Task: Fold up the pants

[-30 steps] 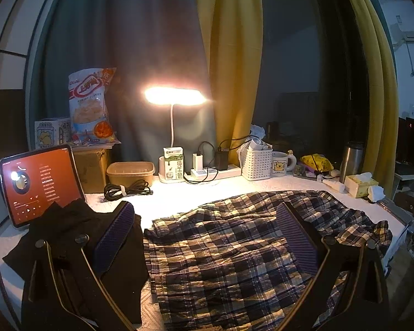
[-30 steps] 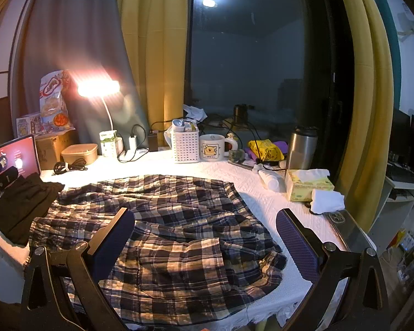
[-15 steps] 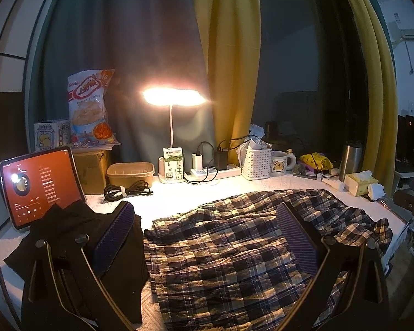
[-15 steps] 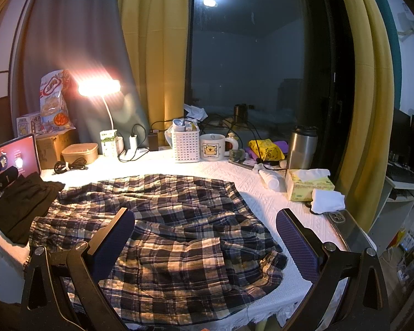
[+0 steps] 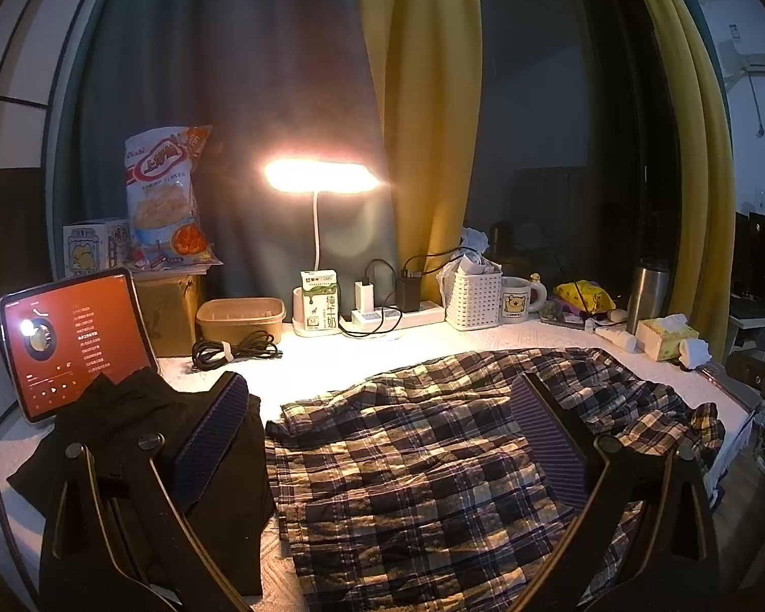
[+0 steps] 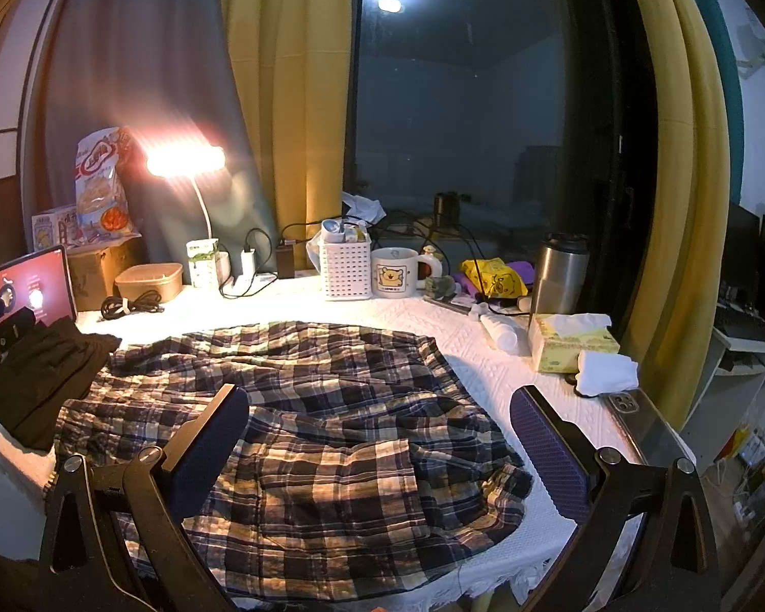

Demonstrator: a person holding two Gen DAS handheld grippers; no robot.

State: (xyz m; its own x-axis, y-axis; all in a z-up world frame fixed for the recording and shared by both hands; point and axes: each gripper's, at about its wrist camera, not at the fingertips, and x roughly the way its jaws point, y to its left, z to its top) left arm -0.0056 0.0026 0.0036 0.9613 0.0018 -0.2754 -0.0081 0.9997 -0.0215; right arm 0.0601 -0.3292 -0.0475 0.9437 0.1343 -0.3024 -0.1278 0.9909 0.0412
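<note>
Plaid pants [image 5: 423,459] lie spread and rumpled on the white-covered table [image 5: 362,352]; they also show in the right wrist view [image 6: 321,423]. My left gripper [image 5: 377,438] is open and empty, held above the pants' left end. My right gripper [image 6: 377,443] is open and empty, held above the pants' right part near the table's front edge. Neither gripper touches the cloth.
A dark folded garment [image 5: 127,438] lies left of the pants, beside a lit tablet [image 5: 71,336]. Along the back stand a lamp [image 5: 321,178], milk carton [image 5: 319,301], power strip [image 5: 398,313], white basket [image 6: 346,268], mug [image 6: 395,273], steel flask [image 6: 561,275] and tissue box [image 6: 571,341].
</note>
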